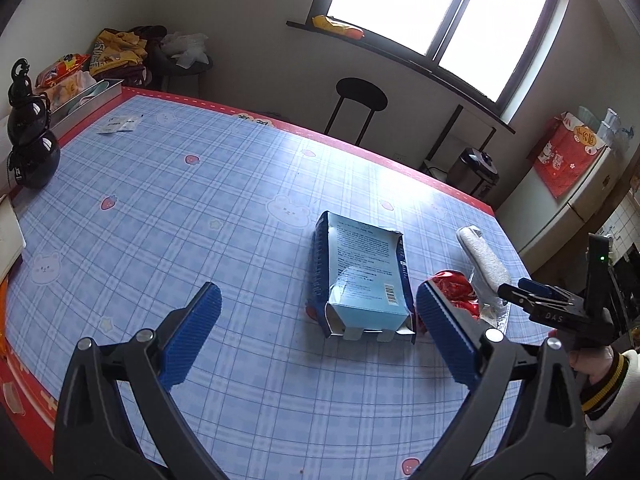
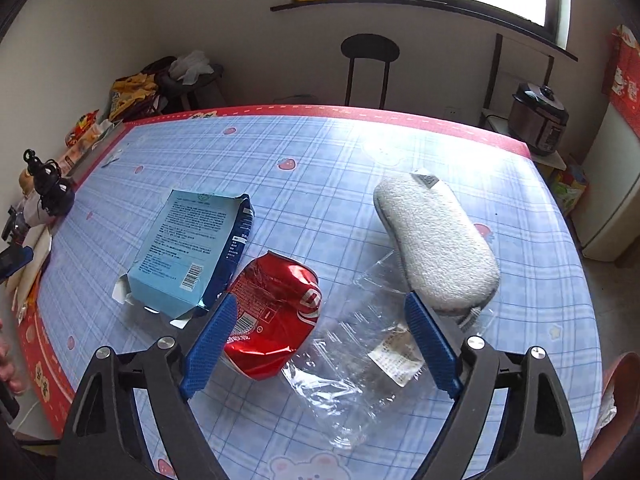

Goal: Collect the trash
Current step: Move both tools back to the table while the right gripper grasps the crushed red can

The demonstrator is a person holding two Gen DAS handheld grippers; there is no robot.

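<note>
Red table border (image 2: 360, 114) far, open checked cloth (image 1: 180, 200) leftward.

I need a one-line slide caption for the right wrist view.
Open right tool above a crushed red can and clear wrapper, beside a blue box.

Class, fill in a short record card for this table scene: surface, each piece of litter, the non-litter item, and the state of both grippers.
surface: table with blue checked cloth, red border
litter 1: torn light-blue carton, lying flat, barcode up
litter 2: crushed red can, right beside the carton
litter 3: clear plastic wrapper with a white label
other item: grey fluffy pad, resting partly on the wrapper
left gripper: open, empty
right gripper: open over can and wrapper, gripping nothing
</note>
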